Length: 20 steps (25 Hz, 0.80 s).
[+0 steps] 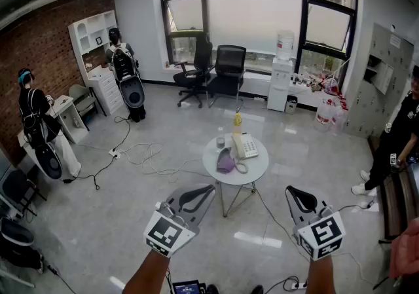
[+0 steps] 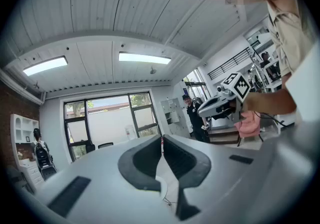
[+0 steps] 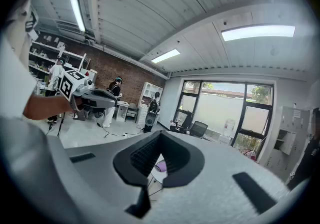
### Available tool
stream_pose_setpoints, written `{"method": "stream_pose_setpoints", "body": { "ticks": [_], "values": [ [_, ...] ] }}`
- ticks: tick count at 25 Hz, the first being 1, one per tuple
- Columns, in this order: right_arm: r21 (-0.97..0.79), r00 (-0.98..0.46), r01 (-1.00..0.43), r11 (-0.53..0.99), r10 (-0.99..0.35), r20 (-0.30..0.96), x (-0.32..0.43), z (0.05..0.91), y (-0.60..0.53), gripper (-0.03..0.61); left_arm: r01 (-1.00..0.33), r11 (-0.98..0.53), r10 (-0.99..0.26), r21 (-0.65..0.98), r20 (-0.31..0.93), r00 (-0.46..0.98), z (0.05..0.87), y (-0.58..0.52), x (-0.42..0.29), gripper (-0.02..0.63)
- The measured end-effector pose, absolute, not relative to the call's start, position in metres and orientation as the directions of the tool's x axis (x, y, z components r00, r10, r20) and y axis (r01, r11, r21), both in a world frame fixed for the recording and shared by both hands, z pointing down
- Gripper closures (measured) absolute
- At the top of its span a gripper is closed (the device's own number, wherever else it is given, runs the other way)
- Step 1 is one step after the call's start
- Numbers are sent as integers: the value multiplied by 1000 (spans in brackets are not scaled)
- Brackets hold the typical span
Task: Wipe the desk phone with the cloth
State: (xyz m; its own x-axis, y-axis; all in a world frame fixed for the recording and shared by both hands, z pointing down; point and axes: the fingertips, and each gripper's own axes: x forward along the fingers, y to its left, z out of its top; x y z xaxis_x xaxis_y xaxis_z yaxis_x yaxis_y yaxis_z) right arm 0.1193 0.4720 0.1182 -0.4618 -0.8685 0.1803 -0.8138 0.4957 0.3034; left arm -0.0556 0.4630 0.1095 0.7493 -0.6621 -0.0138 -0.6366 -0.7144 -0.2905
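A white desk phone (image 1: pixel 245 145) sits on the small round white table (image 1: pixel 252 171) in the middle of the room. A purple cloth (image 1: pixel 226 161) lies next to it on the left. Both grippers hang in the air on the near side of the table, well short of it and apart from everything on it. My left gripper (image 1: pixel 208 189) is shut and holds nothing; its pads meet in the left gripper view (image 2: pixel 161 140). My right gripper (image 1: pixel 292 192) is shut and empty too (image 3: pixel 159 138). Below its pads, a bit of the purple cloth (image 3: pixel 160 167) shows.
A yellow bottle (image 1: pixel 237 121) and a small grey cup (image 1: pixel 220 143) also stand on the table. Cables (image 1: pixel 141 155) trail over the floor to its left and under it. Two office chairs (image 1: pixel 226 70) stand by the window. People stand at the left wall (image 1: pixel 34 122) and at the right (image 1: pixel 399 135).
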Motion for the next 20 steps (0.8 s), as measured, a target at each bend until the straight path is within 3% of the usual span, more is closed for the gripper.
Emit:
{"method": "stream_pose_setpoints", "body": {
  "ticks": [20],
  "values": [
    [314,-433,-826,469,-883,181,76,126,447,588,-629,-735,-642,-254,-37,765,131,432,-102,600]
  ]
}}
